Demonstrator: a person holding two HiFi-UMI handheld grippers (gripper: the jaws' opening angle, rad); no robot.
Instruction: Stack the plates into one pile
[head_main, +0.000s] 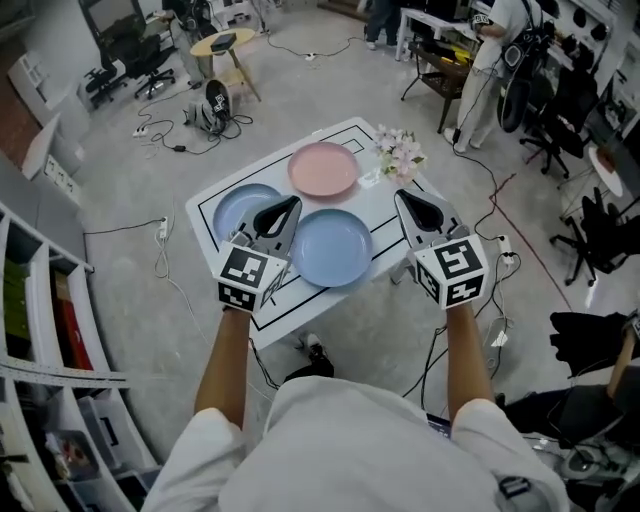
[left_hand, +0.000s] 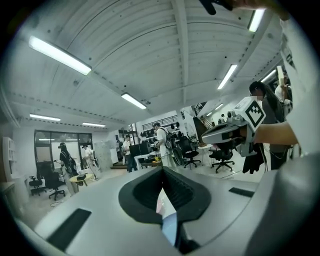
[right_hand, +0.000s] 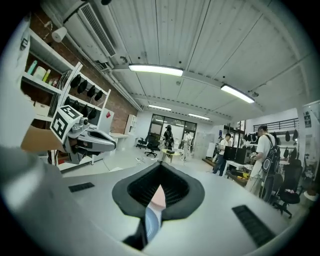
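Three plates lie apart on the white table (head_main: 385, 222) in the head view: a pink plate (head_main: 323, 169) at the back, a pale blue plate (head_main: 238, 207) at the left, and a blue plate (head_main: 331, 247) in the middle front. My left gripper (head_main: 290, 206) hovers between the two blue plates, shut and holding nothing. To the right of the middle plate, my right gripper (head_main: 403, 198) hangs shut and empty too. In the left gripper view the dark jaws (left_hand: 162, 172) meet; the right gripper view shows the same (right_hand: 159, 167).
A bunch of pale flowers (head_main: 401, 152) lies at the table's back right corner. Black lines mark the tabletop. Shelving (head_main: 40, 330) stands at the left. Cables and a power strip (head_main: 163, 229) trail on the floor. Office chairs and standing people fill the far right.
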